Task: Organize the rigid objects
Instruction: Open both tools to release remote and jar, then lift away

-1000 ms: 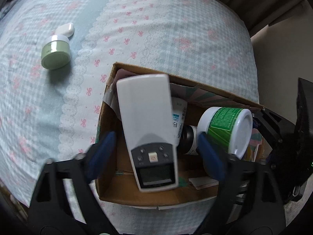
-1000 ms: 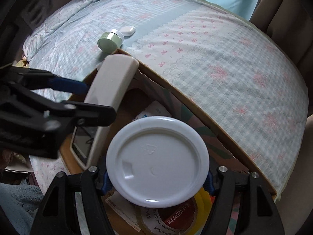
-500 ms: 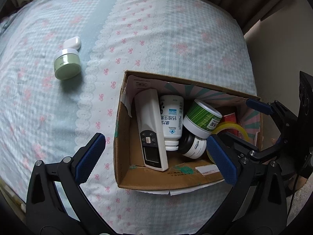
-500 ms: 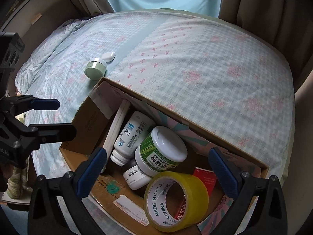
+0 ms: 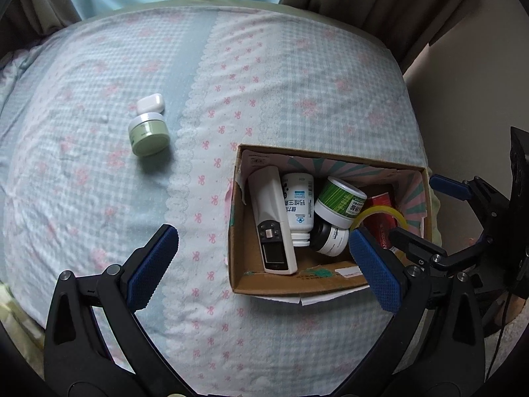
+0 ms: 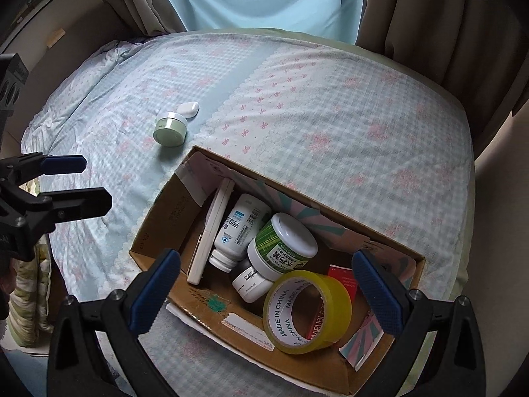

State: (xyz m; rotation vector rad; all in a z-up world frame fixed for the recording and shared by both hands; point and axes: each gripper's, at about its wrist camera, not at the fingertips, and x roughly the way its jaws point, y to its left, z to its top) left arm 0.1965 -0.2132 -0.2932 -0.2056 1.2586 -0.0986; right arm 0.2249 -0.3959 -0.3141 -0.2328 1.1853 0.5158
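A cardboard box [image 5: 244, 278] [image 6: 158, 225] sits on the bed. In it lie a white remote [image 5: 272, 221] [image 6: 211, 231], a white bottle [image 5: 299, 205] [image 6: 239, 228], a green-label jar [image 5: 340, 201] [image 6: 281, 241], a small white jar [image 5: 330, 238] [image 6: 249, 281], a yellow tape roll [image 6: 307, 311] [image 5: 380, 213] and a red packet [image 5: 383, 225] [image 6: 344, 276]. A green cream jar [image 5: 147, 134] [image 6: 170, 129] and a white case [image 5: 150, 103] [image 6: 188, 109] lie on the bed to the left. My left gripper [image 5: 261, 264] is open and empty above the box's near left. My right gripper [image 6: 264, 292] is open and empty above the box.
The bed has a blue checked cover with pink bows [image 5: 264, 66] [image 6: 330, 99]. Brown curtains [image 5: 380, 0] [image 6: 429, 16] hang behind it. The bed's edge drops off at the right [image 5: 426, 115]. The left gripper also shows in the right wrist view [image 6: 66, 182].
Both grippers let go and rose away from the box. The remote and the green-label jar now lie inside it, and both jaws stand wide open.
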